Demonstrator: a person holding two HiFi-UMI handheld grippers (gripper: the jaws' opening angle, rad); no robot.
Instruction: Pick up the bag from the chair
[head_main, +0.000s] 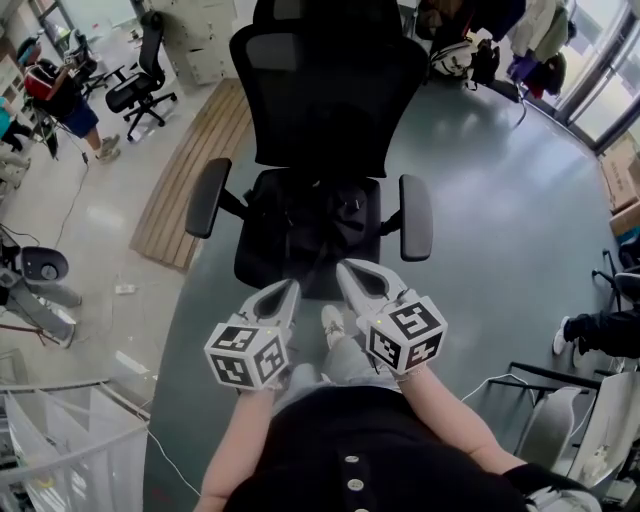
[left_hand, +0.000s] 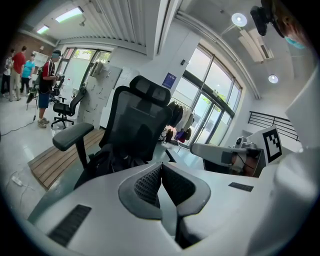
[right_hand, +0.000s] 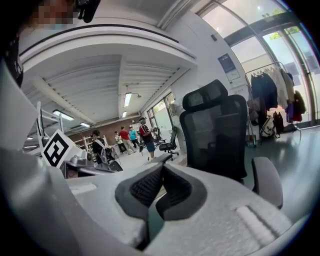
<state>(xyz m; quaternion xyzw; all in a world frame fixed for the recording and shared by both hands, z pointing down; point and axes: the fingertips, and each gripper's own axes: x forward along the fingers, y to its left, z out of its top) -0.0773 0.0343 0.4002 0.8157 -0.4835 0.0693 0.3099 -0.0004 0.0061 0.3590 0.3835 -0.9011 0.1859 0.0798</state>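
My left gripper (head_main: 290, 288) and right gripper (head_main: 345, 268) are both closed on nothing, near the chair (head_main: 330, 90). The black bag (head_main: 310, 215) lies on its seat, which the right gripper view hides.

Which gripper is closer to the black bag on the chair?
Right, slightly: the right gripper is just short of the bag's near edge, while the left gripper sits a little further back beside it. Neither touches the bag.
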